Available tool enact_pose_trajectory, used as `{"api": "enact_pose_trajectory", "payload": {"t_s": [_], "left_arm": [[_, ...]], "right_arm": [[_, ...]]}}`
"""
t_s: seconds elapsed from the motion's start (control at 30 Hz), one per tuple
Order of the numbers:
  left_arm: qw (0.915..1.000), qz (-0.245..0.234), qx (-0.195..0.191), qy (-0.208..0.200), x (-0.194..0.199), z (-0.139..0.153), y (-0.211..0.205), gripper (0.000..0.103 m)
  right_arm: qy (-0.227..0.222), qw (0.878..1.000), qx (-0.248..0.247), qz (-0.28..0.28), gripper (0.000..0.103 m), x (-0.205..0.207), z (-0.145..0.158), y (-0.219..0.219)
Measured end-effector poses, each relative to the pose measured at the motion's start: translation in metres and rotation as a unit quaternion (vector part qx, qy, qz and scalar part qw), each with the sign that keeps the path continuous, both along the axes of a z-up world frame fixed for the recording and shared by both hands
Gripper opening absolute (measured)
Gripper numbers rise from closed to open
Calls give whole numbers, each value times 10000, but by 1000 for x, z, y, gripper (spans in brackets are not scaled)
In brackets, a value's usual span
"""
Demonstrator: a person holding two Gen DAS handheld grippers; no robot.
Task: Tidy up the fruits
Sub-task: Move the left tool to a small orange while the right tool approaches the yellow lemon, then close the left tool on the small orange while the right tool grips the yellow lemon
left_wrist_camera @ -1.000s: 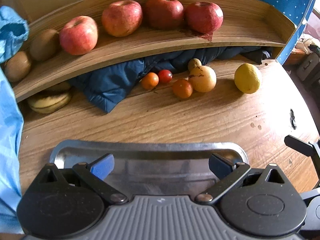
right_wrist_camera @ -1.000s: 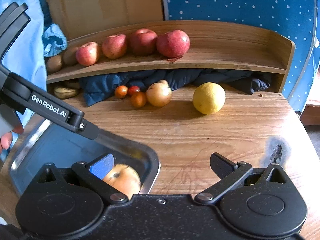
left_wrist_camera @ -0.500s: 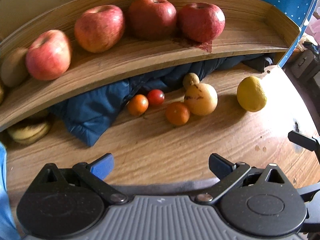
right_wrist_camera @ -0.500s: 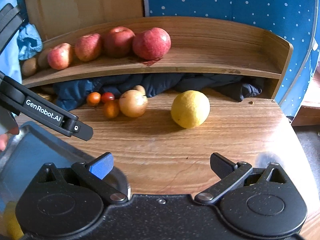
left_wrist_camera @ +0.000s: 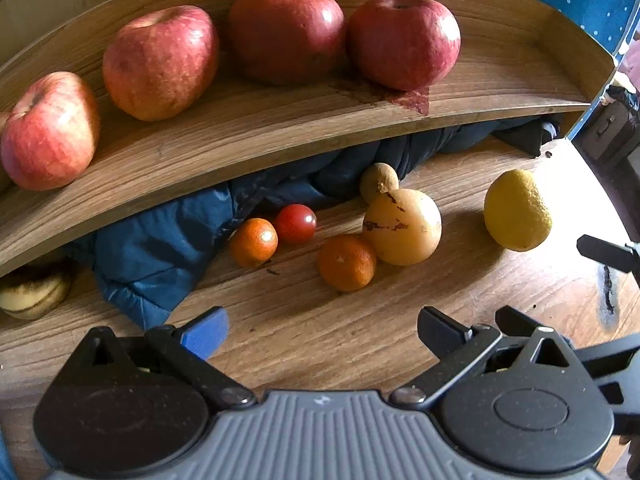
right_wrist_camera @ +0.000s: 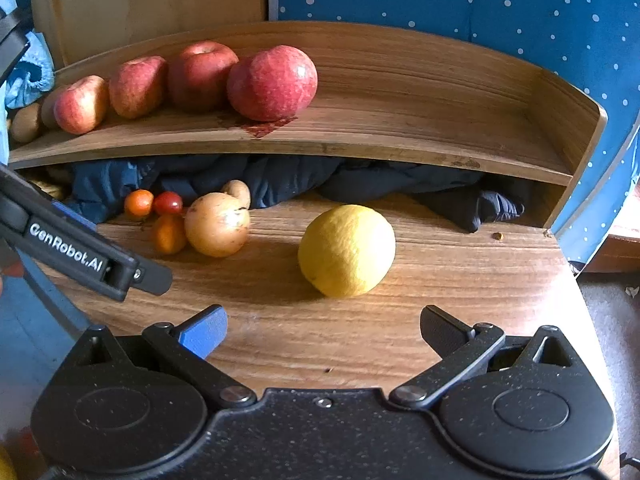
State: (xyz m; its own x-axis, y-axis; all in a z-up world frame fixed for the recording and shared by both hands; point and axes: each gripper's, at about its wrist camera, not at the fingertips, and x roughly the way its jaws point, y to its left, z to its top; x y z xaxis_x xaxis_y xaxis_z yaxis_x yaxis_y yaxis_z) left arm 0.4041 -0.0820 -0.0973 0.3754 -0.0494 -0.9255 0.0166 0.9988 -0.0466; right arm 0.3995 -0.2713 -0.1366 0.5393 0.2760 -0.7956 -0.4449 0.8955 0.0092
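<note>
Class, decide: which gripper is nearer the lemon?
Right. The right gripper sits open directly before the lemon; the left gripper faces the small oranges, lemon off to its right.

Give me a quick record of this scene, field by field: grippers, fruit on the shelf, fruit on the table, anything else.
left gripper: open, empty, over the table
right gripper: open, empty, facing the lemon
shelf: four red apples in a row, brownish fruit at its left end
table fruit: lemon, pale round fruit, two small oranges, cherry tomato
under shelf: blue cloth, banana
</note>
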Motion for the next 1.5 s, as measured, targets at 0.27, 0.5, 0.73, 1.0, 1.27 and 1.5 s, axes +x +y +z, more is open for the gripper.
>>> {"api": "enact_pose_trajectory", "payload": {"t_s": [0.27, 0.5, 0.73, 1.0, 1.27, 1.5], "left_arm": [[9998, 157, -14, -79, 3, -4, 2, 102], [9994, 213, -87, -245, 4, -4, 2, 101], [9992, 156, -147, -325, 3, 1, 1, 92], [9990, 140, -219, -356, 8, -3, -2, 81], [9988, 125, -312, -346, 12, -7, -3, 71], [9986, 86, -395, -334, 12, -11, -5, 63]], "right_arm": [[-85, 9999, -121, 74, 102, 13, -6, -1], [-132, 9998, -155, 61, 100, 26, -10, 1], [-87, 9999, -135, 59, 96, 35, -13, 3], [1, 9999, -49, 127, 89, 44, -16, 8], [85, 9998, 74, 149, 81, 51, -20, 15], [42, 9999, 127, 63, 76, 52, -19, 16]]}}
